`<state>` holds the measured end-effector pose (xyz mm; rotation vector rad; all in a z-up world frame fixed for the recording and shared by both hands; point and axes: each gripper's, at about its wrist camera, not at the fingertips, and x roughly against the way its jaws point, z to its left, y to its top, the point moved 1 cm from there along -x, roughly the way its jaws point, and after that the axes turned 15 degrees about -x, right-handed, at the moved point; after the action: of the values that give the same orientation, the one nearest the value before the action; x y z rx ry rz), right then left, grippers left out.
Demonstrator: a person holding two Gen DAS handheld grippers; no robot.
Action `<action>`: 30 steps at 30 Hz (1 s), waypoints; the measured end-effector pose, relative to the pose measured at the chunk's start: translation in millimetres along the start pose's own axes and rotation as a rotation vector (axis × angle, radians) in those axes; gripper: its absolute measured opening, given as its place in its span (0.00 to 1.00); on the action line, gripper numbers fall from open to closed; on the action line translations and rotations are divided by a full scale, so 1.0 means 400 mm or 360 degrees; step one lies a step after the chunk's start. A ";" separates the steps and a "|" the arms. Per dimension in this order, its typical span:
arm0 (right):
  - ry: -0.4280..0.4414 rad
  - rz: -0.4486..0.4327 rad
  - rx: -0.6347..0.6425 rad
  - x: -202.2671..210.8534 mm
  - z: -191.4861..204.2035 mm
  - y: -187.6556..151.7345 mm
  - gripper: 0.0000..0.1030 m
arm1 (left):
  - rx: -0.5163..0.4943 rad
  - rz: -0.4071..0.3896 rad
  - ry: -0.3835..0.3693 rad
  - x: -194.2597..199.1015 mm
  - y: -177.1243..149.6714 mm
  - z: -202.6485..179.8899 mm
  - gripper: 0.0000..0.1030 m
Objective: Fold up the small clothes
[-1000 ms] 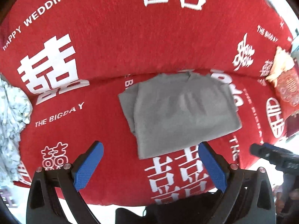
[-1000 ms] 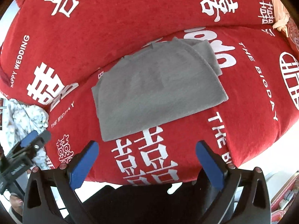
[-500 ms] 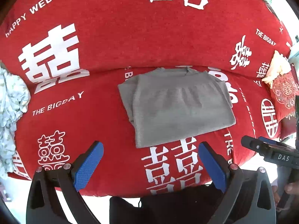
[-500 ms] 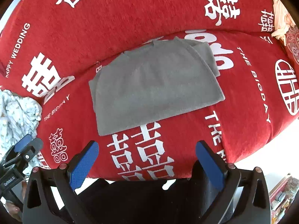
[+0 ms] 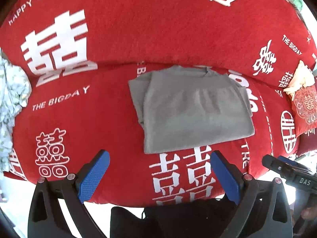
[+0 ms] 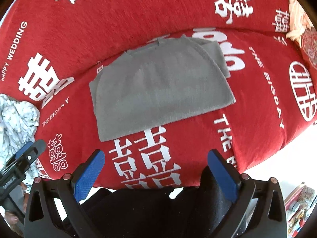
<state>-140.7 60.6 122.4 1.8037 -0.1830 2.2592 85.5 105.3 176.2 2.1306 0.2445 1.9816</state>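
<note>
A grey garment (image 5: 194,109) lies folded flat on the seat of a red sofa (image 5: 118,45) printed with white characters. It also shows in the right wrist view (image 6: 158,87). My left gripper (image 5: 160,176) is open and empty, held back from the sofa's front edge, below the garment. My right gripper (image 6: 156,172) is open and empty too, also short of the garment's near edge. The right gripper's tip (image 5: 285,170) shows at the right of the left wrist view, and the left gripper's tip (image 6: 23,158) at the left of the right wrist view.
A crumpled pale floral cloth (image 5: 11,107) lies at the sofa's left end, also in the right wrist view (image 6: 15,123). A red embroidered cushion (image 5: 305,103) with a cream cloth (image 5: 297,77) sits at the right end. Pale floor lies below the sofa's front edge.
Both grippers have shifted a little in front of the sofa, first back, then closer. The garment has not moved. Both stay open.
</note>
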 end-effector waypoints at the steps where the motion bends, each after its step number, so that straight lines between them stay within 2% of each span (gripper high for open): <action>1: 0.0003 0.0014 -0.0015 -0.007 -0.005 -0.002 1.00 | 0.0004 0.0014 0.0002 -0.010 -0.005 0.004 0.99; 6: 0.0036 0.0060 -0.0108 -0.039 -0.026 -0.013 1.00 | -0.0013 0.0075 0.0072 -0.051 -0.016 0.032 0.99; 10: 0.0078 0.0123 -0.0191 -0.081 -0.036 -0.015 1.00 | 0.0023 0.0147 0.0035 -0.094 -0.021 0.062 0.99; 19: 0.0223 0.0318 -0.0338 -0.256 -0.038 -0.010 1.00 | 0.0106 0.0279 0.0076 -0.240 -0.033 0.120 0.99; 30: 0.0549 0.0431 -0.0512 -0.474 -0.020 0.023 1.00 | 0.0102 0.0370 0.0110 -0.448 -0.031 0.145 0.99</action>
<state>-111.4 32.6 -63.2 1.2703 -0.7153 2.5008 130.1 66.1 -2.9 2.2211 0.0752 2.2050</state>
